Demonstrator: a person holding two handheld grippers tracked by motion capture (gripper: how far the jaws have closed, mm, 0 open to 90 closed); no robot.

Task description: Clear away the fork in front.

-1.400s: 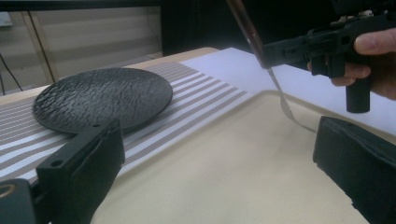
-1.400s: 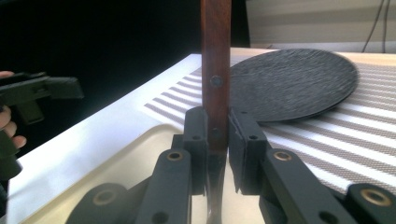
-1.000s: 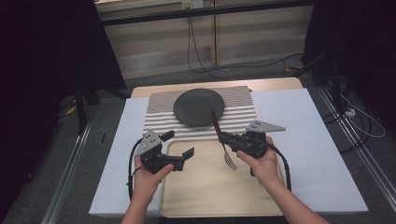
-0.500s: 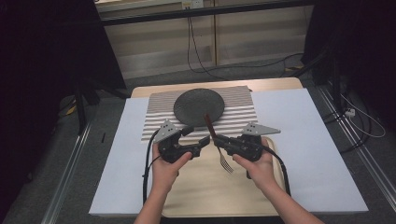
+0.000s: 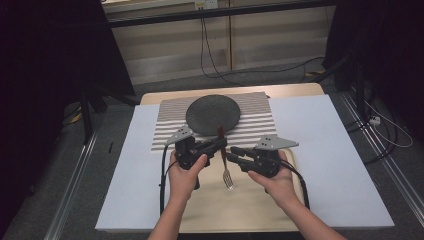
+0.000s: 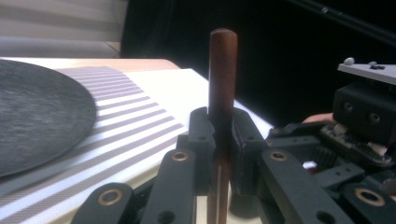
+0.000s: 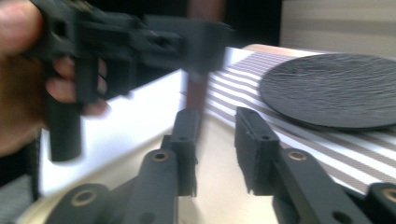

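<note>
Left gripper (image 6: 219, 140): clamped on fork (image 5: 224, 159) handle, likely for handover | right gripper (image 7: 215, 140): jaws apart, released | tines hang above tray (image 5: 250, 210).

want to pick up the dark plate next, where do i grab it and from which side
Take the dark plate at its thin rim, on the near edge facing the person. It lies flat on the striped mat, so one of the fingers probably has to slide under the low edge from the side. The right gripper is open; the left gripper holds the fork.
</note>
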